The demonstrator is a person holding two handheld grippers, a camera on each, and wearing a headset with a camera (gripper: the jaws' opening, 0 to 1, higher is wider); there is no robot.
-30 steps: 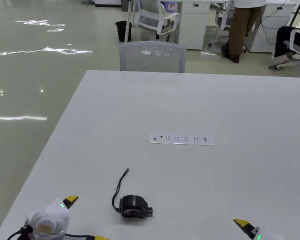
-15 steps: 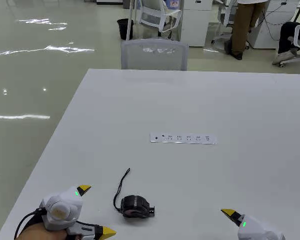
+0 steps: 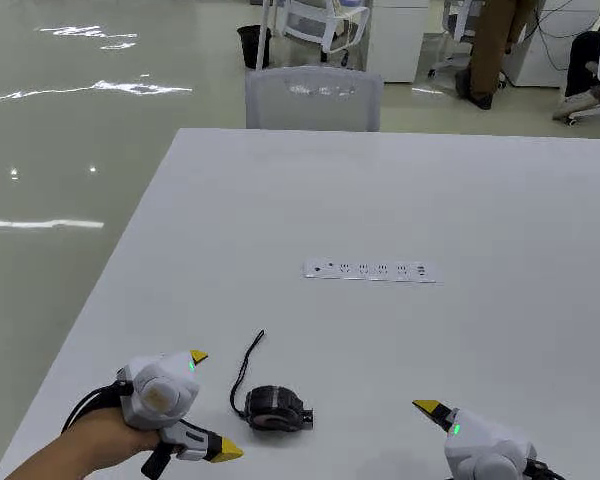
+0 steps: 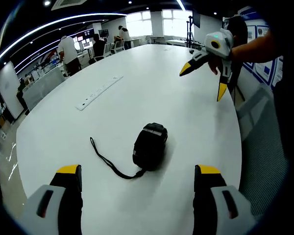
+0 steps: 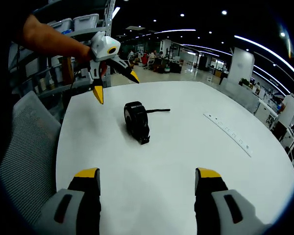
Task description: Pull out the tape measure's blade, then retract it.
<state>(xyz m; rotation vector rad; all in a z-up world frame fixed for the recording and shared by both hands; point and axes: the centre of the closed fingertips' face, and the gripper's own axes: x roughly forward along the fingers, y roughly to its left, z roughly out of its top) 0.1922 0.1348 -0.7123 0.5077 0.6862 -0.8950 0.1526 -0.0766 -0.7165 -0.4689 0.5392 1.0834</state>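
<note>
Approach step, blade not out; tape measure [image 3: 275, 408] lies free between my left gripper [image 3: 212, 404] and right gripper [image 4: 202, 84]; both spread wide, empty; next, I judge: left clamps case, right pinches blade tip.

tape measure [image 3: 274, 408] — black, blade retracted | on its side | wrist strap [image 3: 246, 365] trailing loose

No legible text on tape measure [image 3: 273, 408] or power strip [image 3: 370, 270]
</note>
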